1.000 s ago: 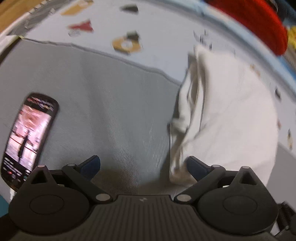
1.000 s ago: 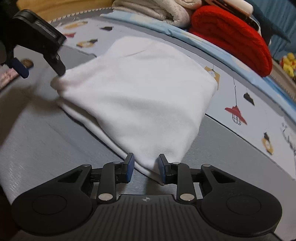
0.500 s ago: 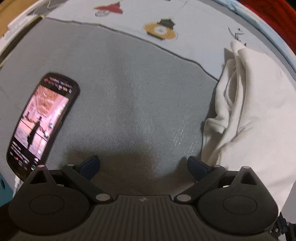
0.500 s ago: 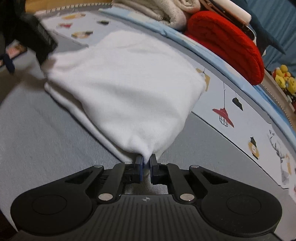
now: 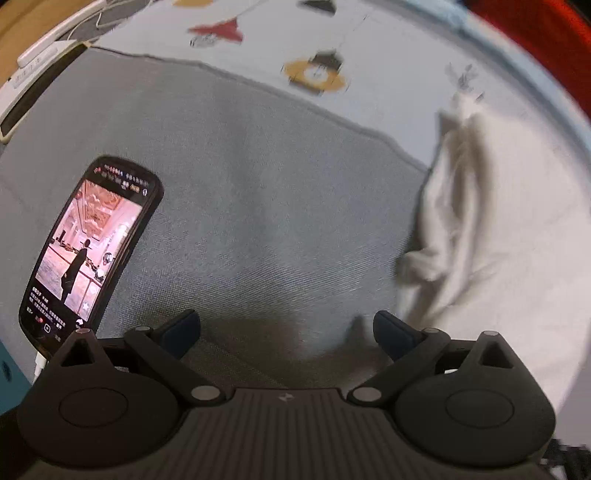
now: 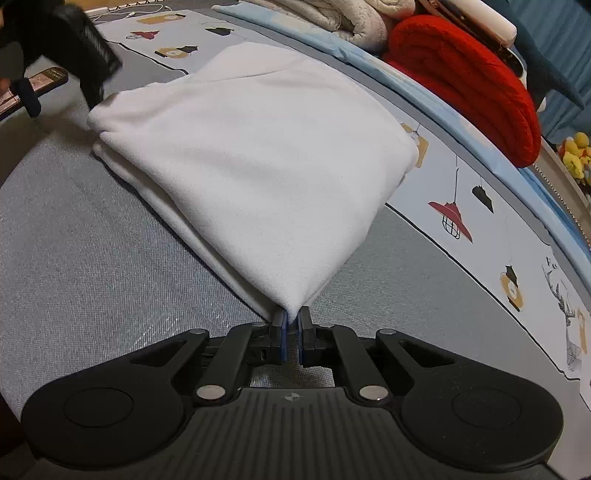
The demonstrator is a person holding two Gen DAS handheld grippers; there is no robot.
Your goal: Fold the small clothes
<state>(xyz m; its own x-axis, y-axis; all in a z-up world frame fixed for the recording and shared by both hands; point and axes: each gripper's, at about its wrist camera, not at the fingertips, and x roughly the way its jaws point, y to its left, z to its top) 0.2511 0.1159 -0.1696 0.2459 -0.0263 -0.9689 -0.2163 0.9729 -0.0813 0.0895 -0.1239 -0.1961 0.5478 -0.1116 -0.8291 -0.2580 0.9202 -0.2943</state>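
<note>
A folded white garment point(image 6: 258, 155) lies on a grey mat point(image 6: 92, 258). My right gripper point(image 6: 292, 328) is shut on the garment's near corner and holds it low over the mat. In the left wrist view the garment point(image 5: 498, 240) shows at the right, its layered edge facing me. My left gripper point(image 5: 286, 328) is open and empty over the grey mat point(image 5: 258, 206), just left of the garment. In the right wrist view the left gripper point(image 6: 74, 66) shows as a dark blurred shape at the garment's far left corner.
A lit phone point(image 5: 92, 254) lies on the mat at the left. A patterned sheet point(image 6: 480, 206) lies under the mat. A red knit roll point(image 6: 472, 85) and folded pale blankets point(image 6: 343, 18) sit at the back. A white strip point(image 5: 40, 59) lies far left.
My right gripper closed on the garment's near corner and stays shut on it. My left gripper let go of the far corner, moved left off the garment and stays open.
</note>
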